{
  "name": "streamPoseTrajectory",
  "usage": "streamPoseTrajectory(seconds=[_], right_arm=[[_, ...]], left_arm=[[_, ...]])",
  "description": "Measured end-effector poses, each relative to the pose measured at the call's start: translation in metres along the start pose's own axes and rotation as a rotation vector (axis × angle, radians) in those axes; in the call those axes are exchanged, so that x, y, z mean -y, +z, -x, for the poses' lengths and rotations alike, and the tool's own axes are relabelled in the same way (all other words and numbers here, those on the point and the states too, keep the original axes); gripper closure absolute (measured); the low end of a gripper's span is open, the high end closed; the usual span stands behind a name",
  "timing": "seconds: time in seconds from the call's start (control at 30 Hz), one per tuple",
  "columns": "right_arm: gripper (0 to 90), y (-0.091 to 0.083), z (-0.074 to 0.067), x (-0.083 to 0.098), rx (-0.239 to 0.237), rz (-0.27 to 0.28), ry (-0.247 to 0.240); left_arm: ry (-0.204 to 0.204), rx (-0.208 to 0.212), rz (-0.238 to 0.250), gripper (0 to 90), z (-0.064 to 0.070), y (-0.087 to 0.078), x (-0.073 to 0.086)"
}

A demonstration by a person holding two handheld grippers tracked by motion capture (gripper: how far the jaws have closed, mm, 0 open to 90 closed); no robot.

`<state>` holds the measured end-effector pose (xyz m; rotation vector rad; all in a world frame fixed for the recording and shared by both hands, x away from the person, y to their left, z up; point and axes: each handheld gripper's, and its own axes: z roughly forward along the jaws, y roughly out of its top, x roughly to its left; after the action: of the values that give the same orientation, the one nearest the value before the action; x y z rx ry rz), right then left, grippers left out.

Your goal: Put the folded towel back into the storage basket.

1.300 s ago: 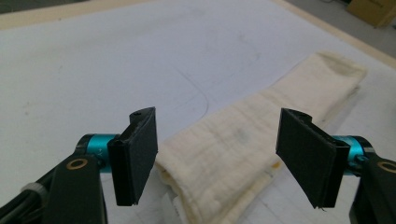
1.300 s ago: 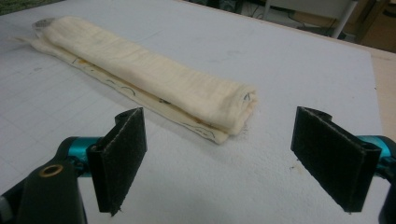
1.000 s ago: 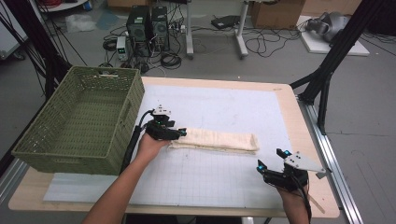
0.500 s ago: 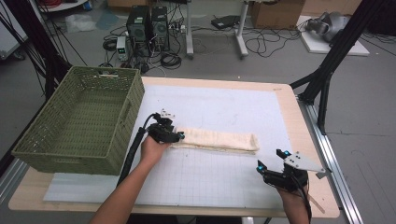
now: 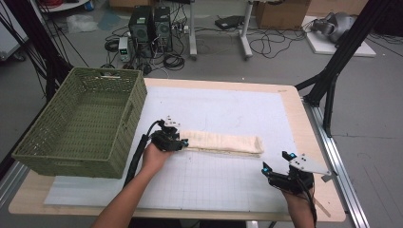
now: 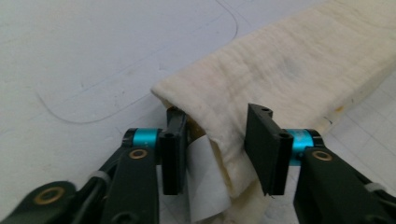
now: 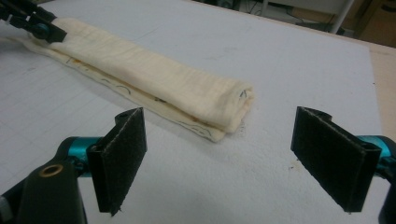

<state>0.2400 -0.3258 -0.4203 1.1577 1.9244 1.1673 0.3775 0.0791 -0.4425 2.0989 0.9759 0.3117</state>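
- The right tongs [image 5: 275,167] sit at the lower right of the high view, low over the white mat on the table [image 5: 294,102], jaws spread wide with nothing between them.
- In the right gripper view those two black jaws frame bare mat; the near end of the folded cream cloth [image 7: 154,79] lies just ahead of them, apart from both pads.
- The cloth is a long, narrow folded strip. In the high view its long axis runs across the frame from centre left to centre right [image 5: 221,142], tilted slightly down toward the right.
- So the strip's right end points toward the right tongs, which are near it but not touching; the next reach for that hand looks to be forward and to the left in the frame.
- The left tongs [image 5: 183,141] are at the strip's opposite end, centre left of the high view.
- In the left gripper view the left tongs [image 6: 217,149] straddle that end of the cloth: the jaws are partly open, one at each side of the fold and a white tag, the left jaw against it and a thin gap showing at the right. It does not look pinched yet.
- Farthest out, at the left of the high view, a green woven basket [image 5: 43,147] stands beside the left hand [image 5: 154,156], a likely destination.
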Motion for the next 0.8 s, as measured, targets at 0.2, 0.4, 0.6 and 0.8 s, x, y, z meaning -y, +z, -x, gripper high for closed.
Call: streamPoseTrajectory(seconds=[0.2,0.4,0.6,0.8], right_arm=[[17.0,0.007,0.005,0.001,0.013,-0.019,0.027],[16.9,0.011,0.01,0.002,0.022,-0.028,0.061],[16.6,0.019,0.012,-0.001,0.006,-0.045,0.098],[16.4,0.051,0.017,-0.01,0.011,-0.094,0.129]], left_arm=[[-0.018,0.035,0.042,80.4,0.002,-0.001,0.006],[-0.01,0.041,0.048,81.0,0.001,-0.001,0.007],[-0.001,0.044,0.069,81.2,0.001,-0.002,0.008],[0.009,0.05,0.096,81.1,0.001,-0.006,0.011]])
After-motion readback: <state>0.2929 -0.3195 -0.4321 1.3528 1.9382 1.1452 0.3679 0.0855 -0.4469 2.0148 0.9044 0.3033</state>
